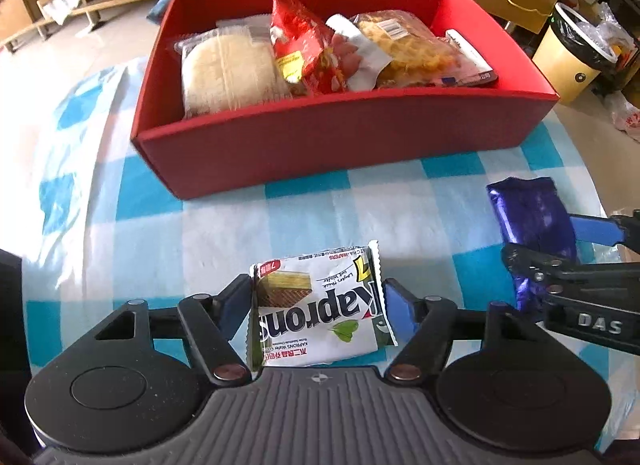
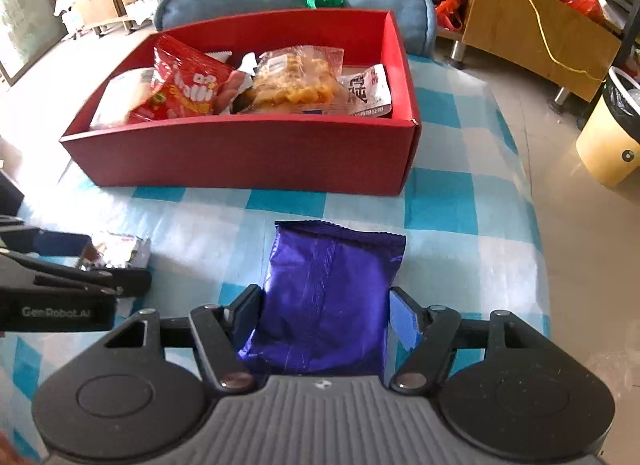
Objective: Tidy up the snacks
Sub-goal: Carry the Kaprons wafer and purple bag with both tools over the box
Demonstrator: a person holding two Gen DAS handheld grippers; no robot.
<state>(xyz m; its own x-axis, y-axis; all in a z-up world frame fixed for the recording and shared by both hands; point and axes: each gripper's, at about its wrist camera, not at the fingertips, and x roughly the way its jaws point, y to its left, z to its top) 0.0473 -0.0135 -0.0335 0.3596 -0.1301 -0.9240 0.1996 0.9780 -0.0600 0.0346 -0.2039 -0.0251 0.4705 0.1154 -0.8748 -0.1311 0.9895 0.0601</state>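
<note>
Between left gripper (image 1: 318,299) fingers: wafer packet (image 1: 320,305), gripped. Right gripper (image 2: 320,317) fingers clamp purple packet (image 2: 324,297).

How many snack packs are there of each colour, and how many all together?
Red pack, in the red box: 1
Purple pack, in the right gripper: 1
White wafer pack, in the left gripper: 1
White printed pack, in the box: 1
Clear packs, in the box: pale round cake, golden crispy snack: 2
Total I can see: 6

You have a white Kapron wafer pack (image 1: 320,305) and a purple foil pack (image 2: 324,301) on the checked bench; the red box (image 1: 320,145) beyond already holds several snacks.
</note>
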